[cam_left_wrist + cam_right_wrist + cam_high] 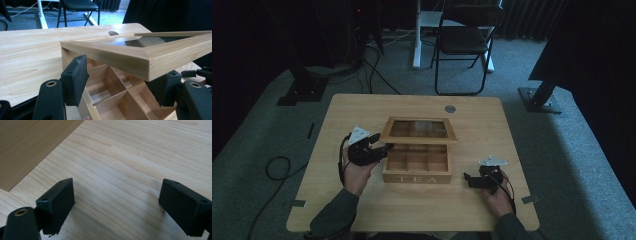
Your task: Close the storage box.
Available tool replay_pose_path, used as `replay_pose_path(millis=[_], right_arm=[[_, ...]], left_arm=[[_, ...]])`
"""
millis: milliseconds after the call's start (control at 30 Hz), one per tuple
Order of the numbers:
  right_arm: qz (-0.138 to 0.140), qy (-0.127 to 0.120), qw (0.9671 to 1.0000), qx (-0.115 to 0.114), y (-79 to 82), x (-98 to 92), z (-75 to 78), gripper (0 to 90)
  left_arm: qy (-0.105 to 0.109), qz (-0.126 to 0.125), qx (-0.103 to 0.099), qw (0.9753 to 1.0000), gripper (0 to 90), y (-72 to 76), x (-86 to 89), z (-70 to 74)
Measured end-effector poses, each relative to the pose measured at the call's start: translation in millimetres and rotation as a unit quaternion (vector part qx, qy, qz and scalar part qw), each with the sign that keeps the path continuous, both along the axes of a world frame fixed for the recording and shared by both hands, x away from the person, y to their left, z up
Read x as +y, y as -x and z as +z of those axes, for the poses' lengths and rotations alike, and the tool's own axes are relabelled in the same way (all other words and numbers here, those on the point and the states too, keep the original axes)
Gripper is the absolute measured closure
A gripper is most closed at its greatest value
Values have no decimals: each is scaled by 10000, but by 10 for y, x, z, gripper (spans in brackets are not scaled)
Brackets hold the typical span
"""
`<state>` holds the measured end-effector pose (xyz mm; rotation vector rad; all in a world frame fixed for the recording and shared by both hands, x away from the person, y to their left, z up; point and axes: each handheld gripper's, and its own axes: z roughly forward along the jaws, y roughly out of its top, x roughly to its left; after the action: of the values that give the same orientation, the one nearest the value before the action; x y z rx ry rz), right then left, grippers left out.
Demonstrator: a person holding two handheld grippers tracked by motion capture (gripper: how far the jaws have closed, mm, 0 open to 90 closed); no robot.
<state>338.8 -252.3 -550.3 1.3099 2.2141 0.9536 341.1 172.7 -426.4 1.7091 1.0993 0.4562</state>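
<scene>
A wooden tea box (417,170) marked TEA stands mid-table, its compartments (110,87) bare. Its glass-paned lid (418,130) is raised at the front and tilts back. My left gripper (384,150) is at the box's left front corner. Its jaws stand open, and the lid's front frame (130,58) passes just above and between them (120,82). I cannot tell whether the lid rests on a jaw. My right gripper (469,181) lies low on the table to the right of the box, open (117,202) over bare wood, with the box's side (30,145) beyond it.
A round grommet hole (450,108) sits near the table's far edge. Past the table stand a black folding chair (464,42) and a white desk leg (417,35). Cables (277,167) trail on the grey carpet at the left.
</scene>
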Motion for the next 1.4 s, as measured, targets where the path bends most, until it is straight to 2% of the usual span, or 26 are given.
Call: replay_pose_path(millis=[400, 1400], right_arm=[[23, 3, 10000, 2, 4, 1, 0, 127], [15, 0, 10000, 7, 6, 2, 0, 127]], left_arm=[[-145, 29, 18, 9999, 345, 71, -8, -85], [-156, -146, 135, 9997, 339, 274, 69, -240]])
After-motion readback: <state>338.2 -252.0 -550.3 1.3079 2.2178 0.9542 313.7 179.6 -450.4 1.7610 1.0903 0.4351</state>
